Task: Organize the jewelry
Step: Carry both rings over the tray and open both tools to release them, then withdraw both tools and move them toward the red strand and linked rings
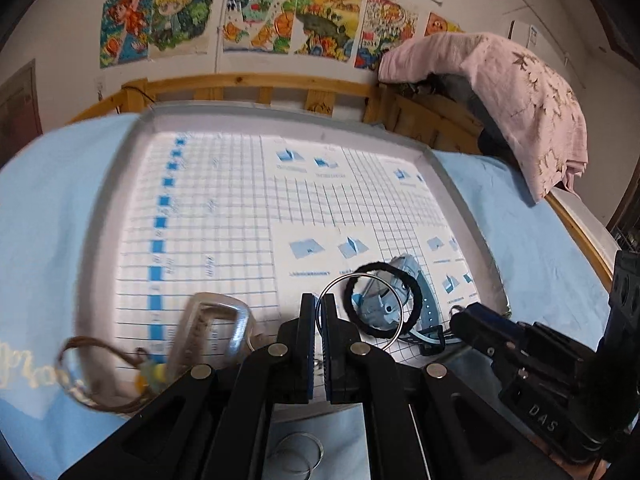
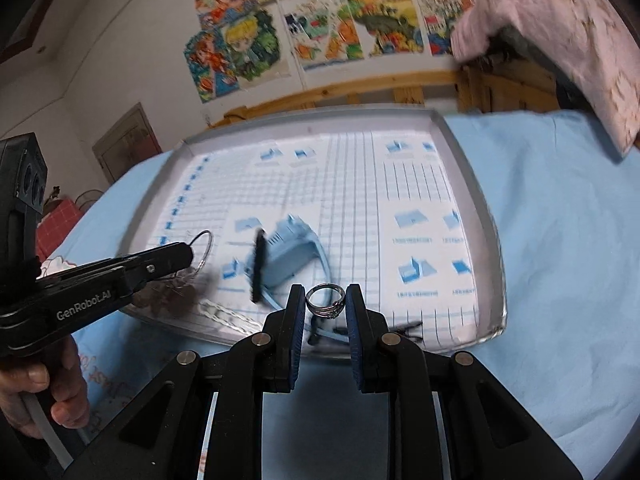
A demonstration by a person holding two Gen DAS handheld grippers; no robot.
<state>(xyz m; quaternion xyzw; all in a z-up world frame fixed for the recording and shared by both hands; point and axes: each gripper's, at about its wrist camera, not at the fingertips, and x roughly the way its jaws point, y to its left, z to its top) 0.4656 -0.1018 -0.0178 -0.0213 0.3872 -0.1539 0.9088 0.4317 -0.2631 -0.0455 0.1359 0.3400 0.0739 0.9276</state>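
Closest to the left wrist lens, the left gripper point(image 1: 319, 304) has its two black fingers pressed together on the rim of a thin silver bangle point(image 1: 359, 311), which stands up from between the tips and leans off to that claw's right. Through and just behind the bangle's hoop lies a black hair tie point(image 1: 383, 300), and under that a pale blue watch point(image 1: 404, 280) with its strap trailing toward the claw. To the claw's left sits a clear plastic buckle-shaped piece point(image 1: 216, 328), and farther left a brown cord bracelet point(image 1: 100, 372) with a yellow bead hangs over the tray's edge. Below the fingers, a few more thin silver rings point(image 1: 298, 454) lie on the near surface.

On the other side, the right gripper point(image 2: 325, 301) holds a small silver ring point(image 2: 325, 301) between its blue-padded fingertips; the jaws stand partly apart with the ring spanning the gap and touching both pads. Just ahead of it and to its left are the watch point(image 2: 292, 252) and the hair tie point(image 2: 258, 266), blurred.

All of this rests in a shallow clear tray point(image 2: 486, 216) lined with a blue-gridded printed sheet point(image 1: 224, 208), set on a light blue bedsheet point(image 2: 560, 240). Beyond are a wooden bed rail point(image 1: 248, 84), a pink blanket point(image 1: 520, 100) and colourful pictures point(image 1: 256, 16) on the wall.
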